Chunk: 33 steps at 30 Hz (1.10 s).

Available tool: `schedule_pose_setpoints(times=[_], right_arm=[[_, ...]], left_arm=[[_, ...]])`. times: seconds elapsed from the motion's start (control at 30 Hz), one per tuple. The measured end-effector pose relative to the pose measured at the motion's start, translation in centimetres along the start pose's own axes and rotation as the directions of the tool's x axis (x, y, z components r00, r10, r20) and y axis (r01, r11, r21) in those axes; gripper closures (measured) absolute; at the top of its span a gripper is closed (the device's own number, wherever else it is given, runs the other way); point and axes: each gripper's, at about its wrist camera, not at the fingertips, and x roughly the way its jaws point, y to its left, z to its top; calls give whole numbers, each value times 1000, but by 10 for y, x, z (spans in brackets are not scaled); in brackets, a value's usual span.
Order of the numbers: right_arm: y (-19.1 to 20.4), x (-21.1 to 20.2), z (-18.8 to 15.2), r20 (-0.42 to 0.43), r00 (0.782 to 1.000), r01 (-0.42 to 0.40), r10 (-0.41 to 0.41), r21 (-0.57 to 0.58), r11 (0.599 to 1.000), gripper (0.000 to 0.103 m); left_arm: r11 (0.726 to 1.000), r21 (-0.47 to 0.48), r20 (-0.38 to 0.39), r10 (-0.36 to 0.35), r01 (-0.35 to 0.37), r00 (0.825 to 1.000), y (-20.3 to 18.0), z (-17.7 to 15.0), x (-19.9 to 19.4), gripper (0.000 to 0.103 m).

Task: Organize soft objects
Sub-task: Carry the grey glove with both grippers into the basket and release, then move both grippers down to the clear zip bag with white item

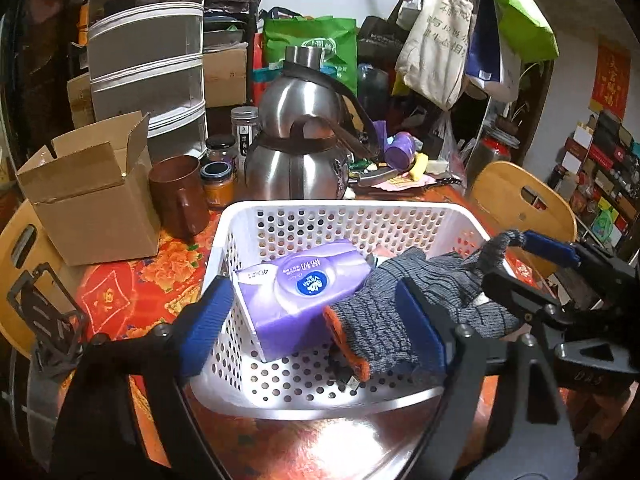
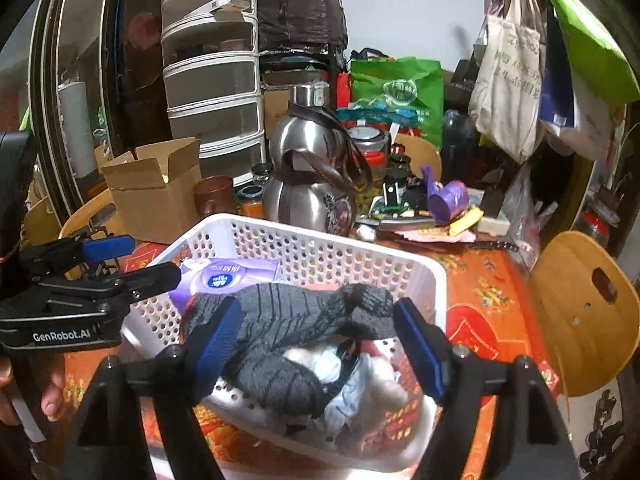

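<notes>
A white perforated basket [image 1: 344,212] [image 2: 424,276] stands on the red floral tablecloth. In it lie a purple tissue pack [image 1: 296,288] [image 2: 224,276] and a grey knit glove with an orange cuff [image 1: 384,316] [image 2: 288,320]. White and pink soft items [image 2: 360,376] lie under the glove. My left gripper [image 1: 316,320] is open over the basket's near side, its fingers either side of the pack and glove cuff. My right gripper [image 2: 316,344] is open, its jaws wide around the glove. In the left wrist view the right gripper [image 1: 516,256] reaches in from the right at the glove's fingers.
Behind the basket stand a steel kettle [image 1: 300,152], a brown mug [image 1: 180,196], jars [image 1: 218,184] and an open cardboard box [image 1: 92,192]. A purple cup [image 2: 448,200] and clutter lie at the back right. Wooden chairs [image 2: 584,308] flank the table.
</notes>
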Motion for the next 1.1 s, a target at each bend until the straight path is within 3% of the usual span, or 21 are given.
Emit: schedule_pose_setpoints(times=[0.5,0.73,0.9,0.97,1.1], right_arm=[[-13,-15,-12,-22,1000,7,-6,53,999,24],[-15,-34,-28,-15,1000,13,-12,57,998,24],[-16,-54,-63,-41,999,-7,10,75,997,23],[-18,-62,-88,-64,998,-17,22,77,997,20],[-25,-58,-135,-122,991,-47,61,117,992,16]], left_arm=[[1000,13,-12,23,-23,1000,-4,-12,-21,21],[998,31,-23,52,-51,998,-8,-35,-45,21],[999,13,-70,45,-44,997,-2,-83,-69,21],[998,13,-109,63,-62,992,2,-113,-75,20],[998,-50,-192,24,-34,981,13,-176,-81,21]])
